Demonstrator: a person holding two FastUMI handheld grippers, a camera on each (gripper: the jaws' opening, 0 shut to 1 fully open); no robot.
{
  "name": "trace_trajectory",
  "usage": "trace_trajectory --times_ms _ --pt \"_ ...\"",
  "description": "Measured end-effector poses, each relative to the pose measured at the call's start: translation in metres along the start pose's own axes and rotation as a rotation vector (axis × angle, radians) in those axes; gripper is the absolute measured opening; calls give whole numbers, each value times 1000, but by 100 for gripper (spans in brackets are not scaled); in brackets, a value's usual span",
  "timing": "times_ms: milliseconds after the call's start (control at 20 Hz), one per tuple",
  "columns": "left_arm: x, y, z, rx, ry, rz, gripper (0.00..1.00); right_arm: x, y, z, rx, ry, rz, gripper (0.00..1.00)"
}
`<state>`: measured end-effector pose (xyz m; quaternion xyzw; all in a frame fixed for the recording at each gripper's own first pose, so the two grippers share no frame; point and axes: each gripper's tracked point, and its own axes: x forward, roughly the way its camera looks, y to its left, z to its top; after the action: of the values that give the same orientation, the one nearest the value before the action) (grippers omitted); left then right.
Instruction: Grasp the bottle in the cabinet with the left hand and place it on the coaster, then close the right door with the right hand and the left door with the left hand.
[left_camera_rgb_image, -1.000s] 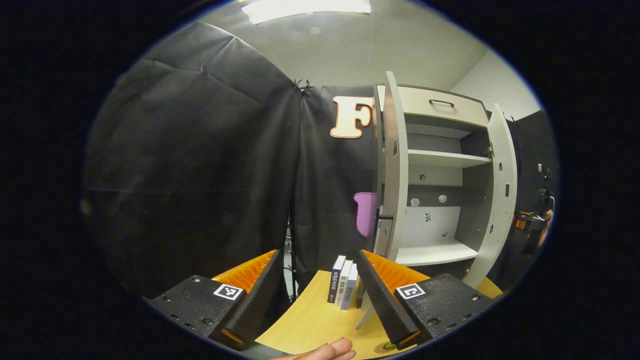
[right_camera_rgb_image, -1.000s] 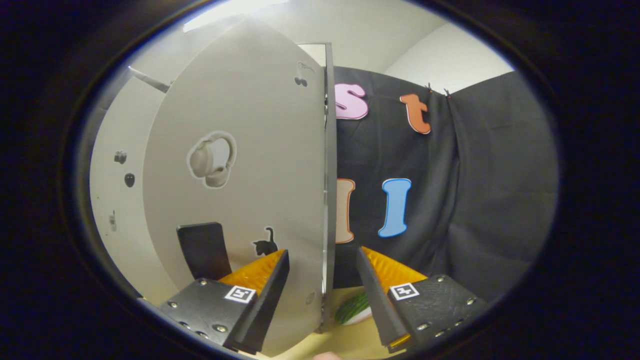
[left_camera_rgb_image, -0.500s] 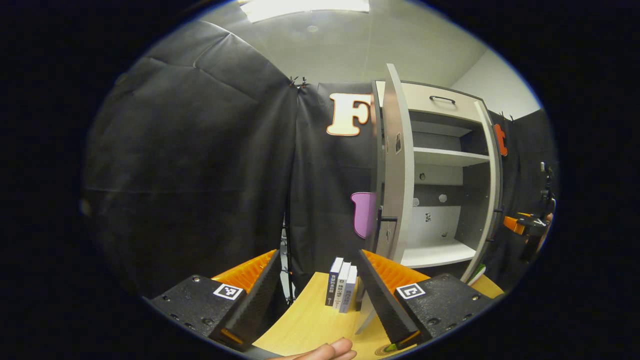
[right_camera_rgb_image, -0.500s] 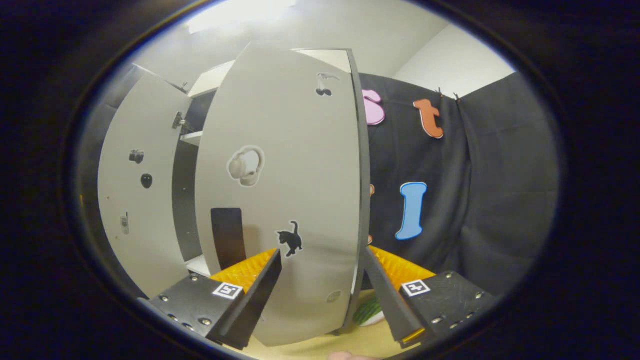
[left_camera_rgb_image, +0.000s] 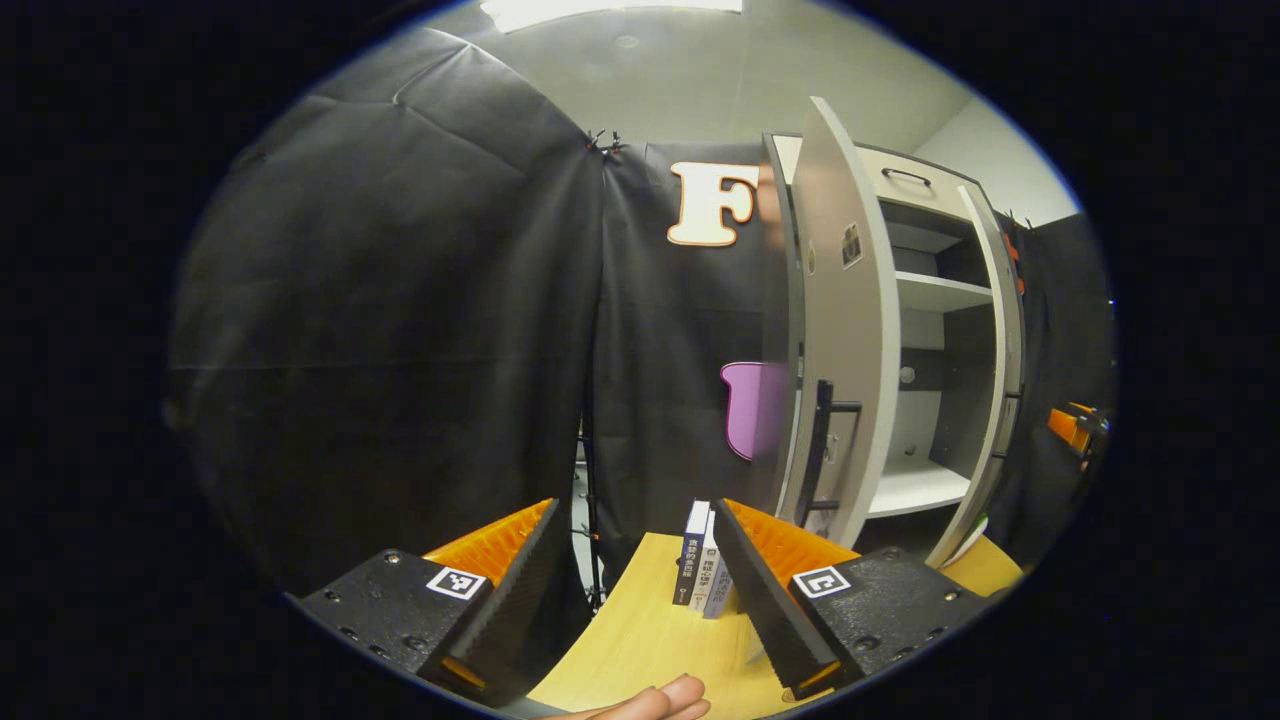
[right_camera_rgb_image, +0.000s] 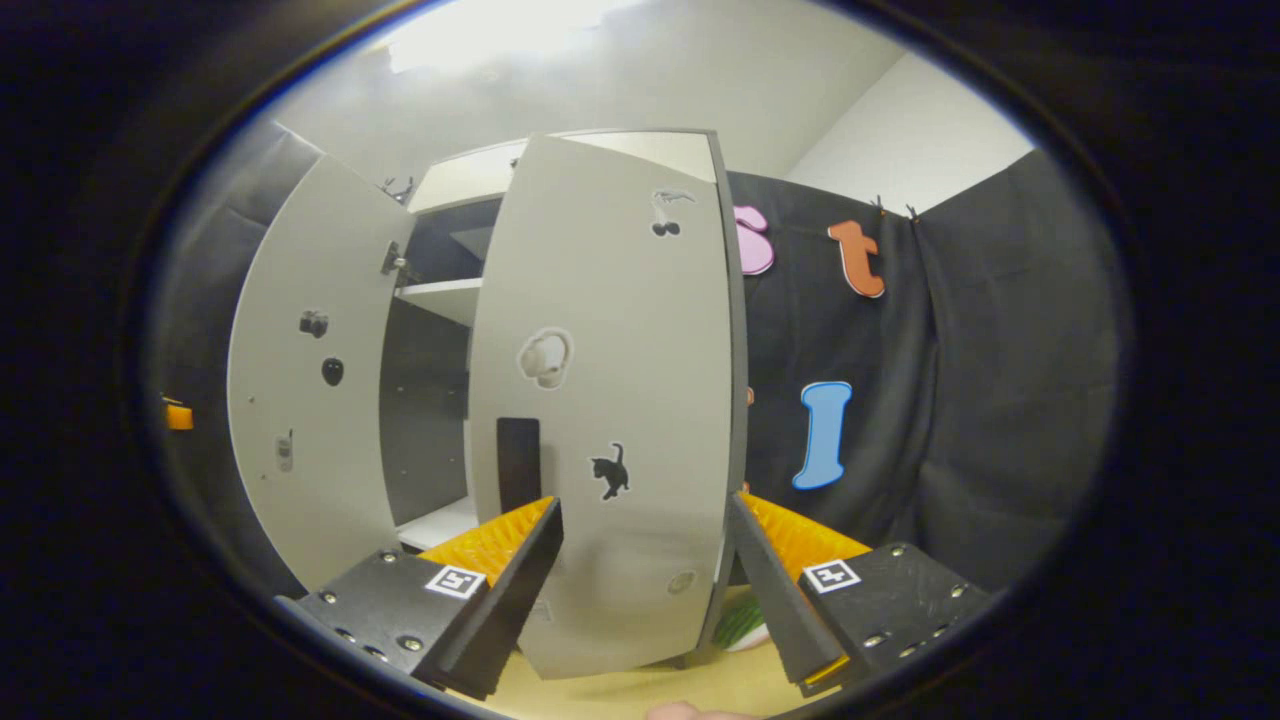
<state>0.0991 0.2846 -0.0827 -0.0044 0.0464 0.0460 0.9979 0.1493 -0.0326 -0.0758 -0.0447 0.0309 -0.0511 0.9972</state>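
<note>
My right gripper (right_camera_rgb_image: 645, 590) and left gripper (left_camera_rgb_image: 635, 590) are both spread, empty. Right door (right_camera_rgb_image: 610, 400) is nearly shut, left door (left_camera_rgb_image: 845, 340) ajar; a glancing push may rebound it. Bottle unseen.

The cabinet (left_camera_rgb_image: 940, 300) stands at the far right of the table (left_camera_rgb_image: 640, 640). Books (left_camera_rgb_image: 703, 572) stand upright on the table, left of the left door (left_camera_rgb_image: 850, 340). The right door (right_camera_rgb_image: 610, 400) hangs partly open.
</note>
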Motion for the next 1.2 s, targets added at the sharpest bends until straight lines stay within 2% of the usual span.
trace_trajectory --times_ms 250,400,500,550,600,700,750,800,850,950,1000,1050,1100,1150,1200 --pt "45 15 2 31 -2 -31 95 -29 21 0 -15 8 44 100" --pt "75 10 5 3 -12 -74 96 -46 23 5 -37 -7 58 100" --pt "94 -9 4 -42 -2 -145 97 -55 22 2 -57 0 61 100" --pt "100 -24 5 -64 2 -199 94 -59 18 -1 -71 7 50 100" --pt "107 -38 4 -77 5 -251 96 -61 14 -3 -80 13 38 100" --pt "118 -58 2 -79 13 -324 94 -64 8 -8 -80 30 8 100" --pt "121 -72 0 -85 22 -366 97 -66 5 -9 -76 36 -3 100" --pt "120 -93 -3 -101 43 -433 94 -67 2 -8 -72 41 -11 100" --pt "111 -110 -3 -84 62 -479 97 -68 0 -10 -67 48 -18 100" --pt "104 -127 7 -22 3 -523 87 -75 -4 -12 -59 57 -32 100" --pt "106 -132 6 2 1 -534 85 -78 -6 -12 -56 59 -38 100" --pt "106 -138 5 17 5 -546 90 -80 -6 -14 -53 62 -43 100" --pt "106 -143 1 26 18 -551 90 -80 -7 -16 -49 68 -46 100" --pt "104 -148 0 21 20 -557 86 -80 -8 -19 -47 72 -51 100" --pt "102 -151 0 10 29 -560 87 -79 -9 -20 -45 77 -54 100"
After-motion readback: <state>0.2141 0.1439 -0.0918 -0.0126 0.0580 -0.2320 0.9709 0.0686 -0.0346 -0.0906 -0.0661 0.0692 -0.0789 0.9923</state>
